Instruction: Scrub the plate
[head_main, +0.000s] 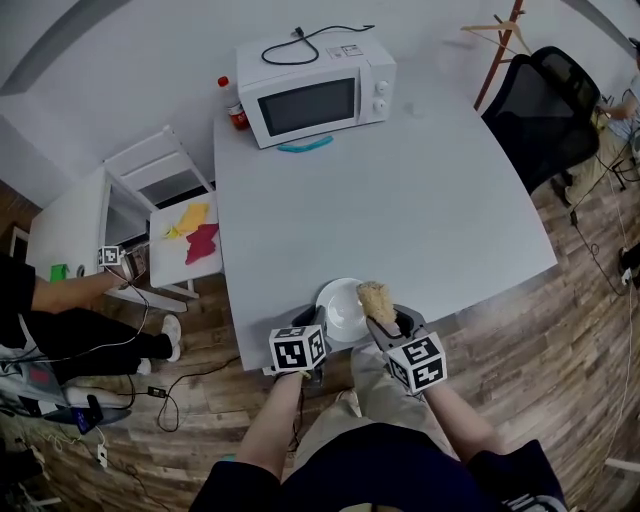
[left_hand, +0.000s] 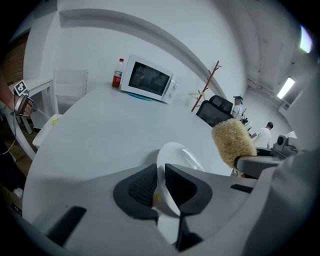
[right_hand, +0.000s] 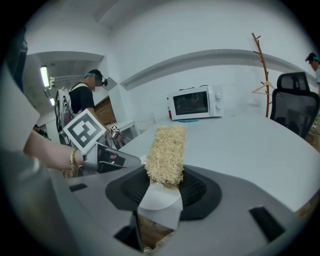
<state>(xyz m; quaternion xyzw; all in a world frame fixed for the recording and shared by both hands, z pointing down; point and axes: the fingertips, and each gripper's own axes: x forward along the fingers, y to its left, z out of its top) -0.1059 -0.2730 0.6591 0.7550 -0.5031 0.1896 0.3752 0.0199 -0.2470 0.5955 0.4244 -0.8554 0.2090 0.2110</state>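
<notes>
A white plate (head_main: 342, 308) sits at the near edge of the grey table (head_main: 400, 200), close to my body. My left gripper (head_main: 318, 322) holds it at its near-left rim; in the left gripper view the rim of the plate (left_hand: 180, 155) fills the narrow gap between the two dark pads of the left gripper (left_hand: 160, 186). Over the plate's right side, my right gripper (head_main: 386, 320) is shut on a tan fibrous scrubber (head_main: 377, 298). In the right gripper view the scrubber (right_hand: 166, 152) sticks up from between the pads of that gripper (right_hand: 165, 186). It also shows as the scrubber (left_hand: 233, 142) in the left gripper view.
A white microwave (head_main: 315, 92) stands at the table's far side with a teal object (head_main: 305, 146) in front and a red-capped bottle (head_main: 236, 108) beside it. A black office chair (head_main: 550, 110) is at the right. A white chair with cloths (head_main: 185, 235) and a seated person (head_main: 60, 300) are at the left.
</notes>
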